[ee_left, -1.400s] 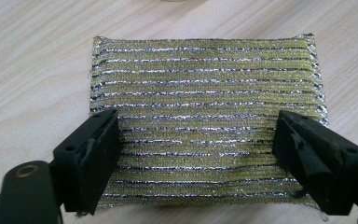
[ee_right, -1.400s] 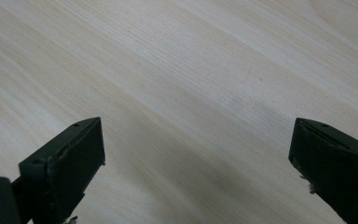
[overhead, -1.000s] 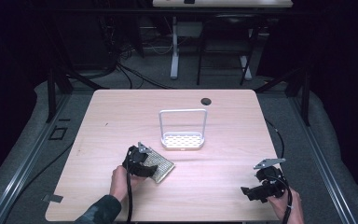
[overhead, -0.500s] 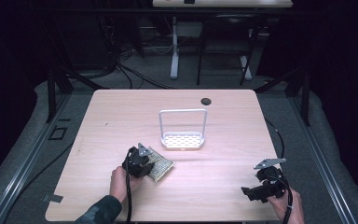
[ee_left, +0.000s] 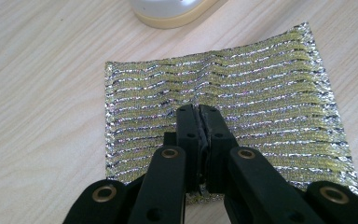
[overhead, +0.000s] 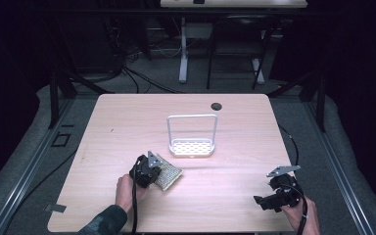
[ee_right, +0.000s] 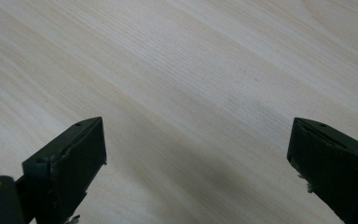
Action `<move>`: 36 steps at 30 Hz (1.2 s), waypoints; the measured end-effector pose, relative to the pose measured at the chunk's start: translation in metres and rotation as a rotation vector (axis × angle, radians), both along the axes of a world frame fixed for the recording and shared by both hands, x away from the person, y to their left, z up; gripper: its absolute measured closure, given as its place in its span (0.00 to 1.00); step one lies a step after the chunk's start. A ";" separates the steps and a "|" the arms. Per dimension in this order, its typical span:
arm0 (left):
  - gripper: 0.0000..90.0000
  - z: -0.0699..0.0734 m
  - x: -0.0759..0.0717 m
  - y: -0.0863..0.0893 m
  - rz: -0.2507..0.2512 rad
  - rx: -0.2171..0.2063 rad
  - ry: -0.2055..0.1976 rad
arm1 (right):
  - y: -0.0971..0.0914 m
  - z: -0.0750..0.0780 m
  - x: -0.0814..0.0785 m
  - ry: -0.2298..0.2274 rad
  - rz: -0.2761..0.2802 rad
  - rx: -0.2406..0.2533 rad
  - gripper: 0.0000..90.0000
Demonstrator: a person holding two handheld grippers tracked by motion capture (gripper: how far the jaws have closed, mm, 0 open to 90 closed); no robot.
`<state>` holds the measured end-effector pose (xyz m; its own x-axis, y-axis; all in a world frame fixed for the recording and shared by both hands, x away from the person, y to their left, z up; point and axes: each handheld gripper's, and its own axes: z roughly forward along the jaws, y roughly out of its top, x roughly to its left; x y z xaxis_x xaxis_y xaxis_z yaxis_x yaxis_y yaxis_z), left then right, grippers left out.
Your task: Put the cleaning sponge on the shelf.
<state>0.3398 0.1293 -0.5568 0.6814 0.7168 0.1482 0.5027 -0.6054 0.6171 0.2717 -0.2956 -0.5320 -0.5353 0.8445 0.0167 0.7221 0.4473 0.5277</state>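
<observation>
1. Your left gripper has just been closing and now pinches a fold of the scouring pad, which lies flat on the table near its front left, just before the white rack.
2. The grasp looks made; lifting it would likely come next, so raise gently.
3. The pad is gold-and-silver ribbed mesh, thin, puckered at the pinch.
4. Your right gripper hovers wide apart over bare wood, empty.

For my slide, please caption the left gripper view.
Left gripper pinching a glittery gold scouring pad on the wooden table.
</observation>
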 end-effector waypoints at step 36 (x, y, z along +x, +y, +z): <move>0.98 0.039 -0.026 -0.003 -0.104 -0.097 -0.031 | -0.002 -0.002 0.001 0.005 0.000 0.002 0.05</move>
